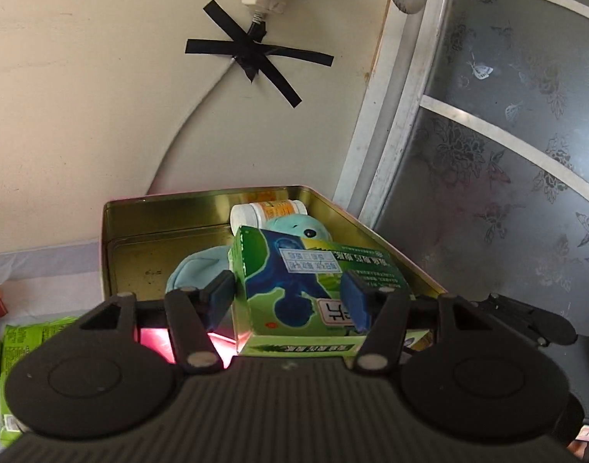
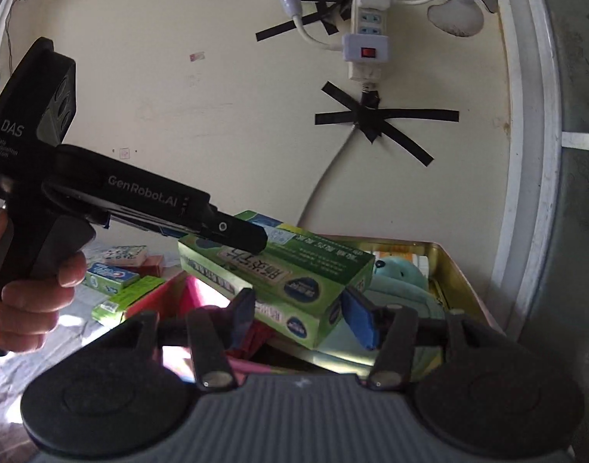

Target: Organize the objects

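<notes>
My left gripper is shut on a green medicine box and holds it over the near edge of a gold tin. In the tin lie a teal plush toy and a white pill bottle. In the right wrist view the same green box hangs in the left gripper, above the tin and the plush toy. My right gripper is open just below and in front of the box, its blue pads apart and holding nothing.
Several small boxes lie on the cloth at the left, with a pink container beside the tin. More green packets sit at the lower left. A wall with a taped power strip stands behind, a glass door to the right.
</notes>
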Action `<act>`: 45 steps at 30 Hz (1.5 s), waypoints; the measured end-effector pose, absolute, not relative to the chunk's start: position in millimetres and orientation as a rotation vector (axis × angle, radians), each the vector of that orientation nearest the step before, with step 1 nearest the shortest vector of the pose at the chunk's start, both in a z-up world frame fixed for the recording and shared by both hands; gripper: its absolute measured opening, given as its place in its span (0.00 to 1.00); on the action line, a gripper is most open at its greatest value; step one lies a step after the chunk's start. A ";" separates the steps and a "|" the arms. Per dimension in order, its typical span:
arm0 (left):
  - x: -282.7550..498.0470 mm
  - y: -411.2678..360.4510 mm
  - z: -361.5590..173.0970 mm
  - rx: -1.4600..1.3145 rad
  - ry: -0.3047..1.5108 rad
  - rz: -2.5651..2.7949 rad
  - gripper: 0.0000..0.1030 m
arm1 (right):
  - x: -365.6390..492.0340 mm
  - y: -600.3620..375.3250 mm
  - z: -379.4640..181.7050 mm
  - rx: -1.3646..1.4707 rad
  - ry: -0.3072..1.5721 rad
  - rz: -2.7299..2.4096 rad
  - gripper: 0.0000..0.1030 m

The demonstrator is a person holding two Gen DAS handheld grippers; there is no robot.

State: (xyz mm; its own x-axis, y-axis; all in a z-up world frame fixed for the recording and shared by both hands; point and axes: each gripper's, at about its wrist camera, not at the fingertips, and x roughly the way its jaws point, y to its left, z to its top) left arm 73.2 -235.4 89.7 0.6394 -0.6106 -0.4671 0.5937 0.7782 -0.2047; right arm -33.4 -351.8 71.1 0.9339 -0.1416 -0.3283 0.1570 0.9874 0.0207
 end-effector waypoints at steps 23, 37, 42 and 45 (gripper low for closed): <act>21.5 -163.7 92.5 0.053 0.423 -0.409 0.67 | -18.5 -327.7 78.4 0.032 0.373 -0.240 0.60; 33.4 13.0 16.0 -0.068 0.550 -0.019 0.67 | 13.5 -186.7 78.9 -0.068 0.439 0.114 0.60; 37.7 61.4 12.2 -0.306 0.579 0.000 0.67 | 72.8 -140.2 61.9 0.016 0.521 0.142 0.63; 37.0 70.5 12.2 -0.352 0.589 0.004 0.67 | 109.3 -122.7 49.7 0.035 0.541 0.057 0.79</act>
State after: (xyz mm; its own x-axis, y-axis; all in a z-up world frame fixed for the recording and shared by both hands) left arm 37.0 70.5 12.2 0.8331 -0.0958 -0.5448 -0.1034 0.9405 -0.3236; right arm 109.3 -122.7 49.7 0.8555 0.0632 -0.5139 -0.0446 0.9978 0.0485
